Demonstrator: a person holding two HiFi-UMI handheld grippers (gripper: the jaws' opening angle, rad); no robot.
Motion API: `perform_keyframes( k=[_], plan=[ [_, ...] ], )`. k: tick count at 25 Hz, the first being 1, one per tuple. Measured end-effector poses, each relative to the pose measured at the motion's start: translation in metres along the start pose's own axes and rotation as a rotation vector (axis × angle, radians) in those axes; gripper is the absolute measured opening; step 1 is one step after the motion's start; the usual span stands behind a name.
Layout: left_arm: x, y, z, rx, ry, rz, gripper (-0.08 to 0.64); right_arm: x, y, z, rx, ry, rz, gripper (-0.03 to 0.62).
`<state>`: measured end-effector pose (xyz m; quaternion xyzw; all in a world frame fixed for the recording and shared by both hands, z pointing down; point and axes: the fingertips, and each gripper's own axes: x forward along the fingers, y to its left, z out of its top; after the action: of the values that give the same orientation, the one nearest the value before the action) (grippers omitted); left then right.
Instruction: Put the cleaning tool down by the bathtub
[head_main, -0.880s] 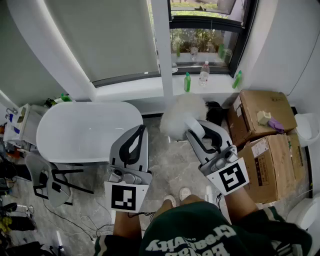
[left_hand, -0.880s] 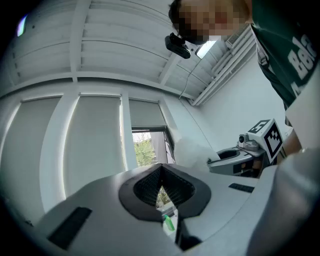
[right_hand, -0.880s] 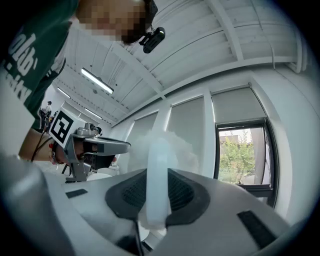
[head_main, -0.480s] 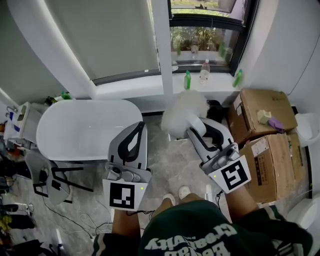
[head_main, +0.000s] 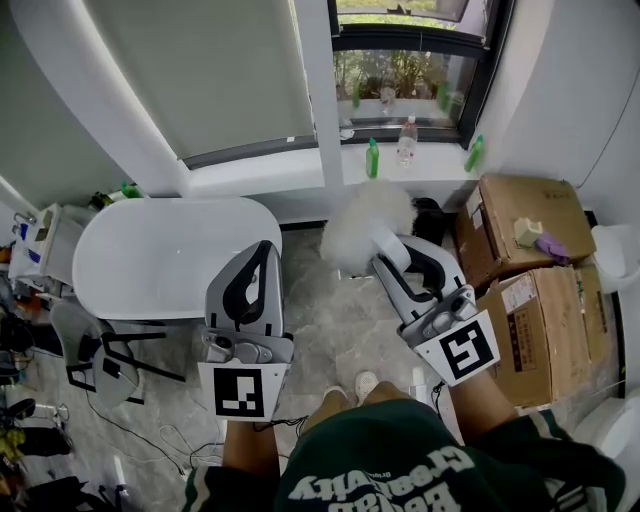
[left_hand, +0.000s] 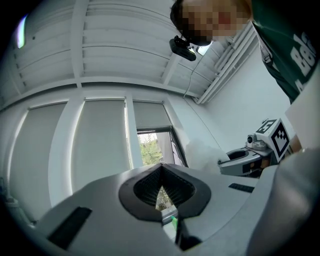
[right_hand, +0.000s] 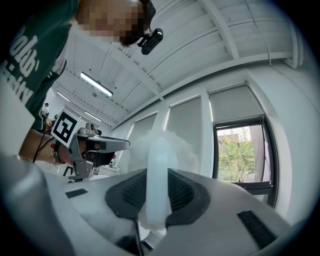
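Note:
A fluffy white duster (head_main: 362, 222) with a white plastic handle (right_hand: 159, 182) is the cleaning tool. My right gripper (head_main: 393, 250) is shut on that handle, and the fluffy head sticks out ahead of the jaws over the floor below the window. The white oval bathtub (head_main: 170, 262) stands to the left. My left gripper (head_main: 264, 250) hovers by the tub's right end, shut with nothing in it. In the left gripper view its jaws (left_hand: 161, 167) meet at the tips, and the right gripper (left_hand: 245, 159) shows beside the duster's fluff (left_hand: 200, 151).
Stacked cardboard boxes (head_main: 525, 225) fill the right side. Green and clear bottles (head_main: 372, 160) stand on the window sill. A dark stool (head_main: 105, 360) and cables lie left of the tub's front. Grey marble floor (head_main: 330, 320) runs between tub and boxes.
My left gripper has shifted a little to the left, closer to the tub. The right gripper and the duster have stayed about where they were.

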<state>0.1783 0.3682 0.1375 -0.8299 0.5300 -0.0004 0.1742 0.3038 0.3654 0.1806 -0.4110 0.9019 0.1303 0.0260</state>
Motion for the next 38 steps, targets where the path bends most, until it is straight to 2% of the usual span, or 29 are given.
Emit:
perform_keyframes(
  k=[10,18,27,32,38],
  plan=[
    [0.004,-0.015,0.008,0.036,-0.004,0.022,0.009,-0.012,-0.014,-0.008,0.030,-0.018,-0.009,0.092],
    [-0.002,-0.015,0.011,0.060,-0.013,0.057,0.009,-0.015,-0.019,-0.009,0.015,-0.061,0.000,0.092],
    [0.019,-0.009,0.001,0.064,-0.015,0.060,0.009,0.006,-0.026,-0.027,0.022,-0.023,0.043,0.092],
    [0.033,-0.004,-0.003,0.066,-0.033,0.047,0.009,0.022,-0.025,-0.027,0.024,-0.052,0.064,0.092],
    [0.046,0.008,-0.015,0.081,-0.033,0.037,0.009,0.039,-0.034,-0.036,0.005,-0.038,0.041,0.092]
  ],
)
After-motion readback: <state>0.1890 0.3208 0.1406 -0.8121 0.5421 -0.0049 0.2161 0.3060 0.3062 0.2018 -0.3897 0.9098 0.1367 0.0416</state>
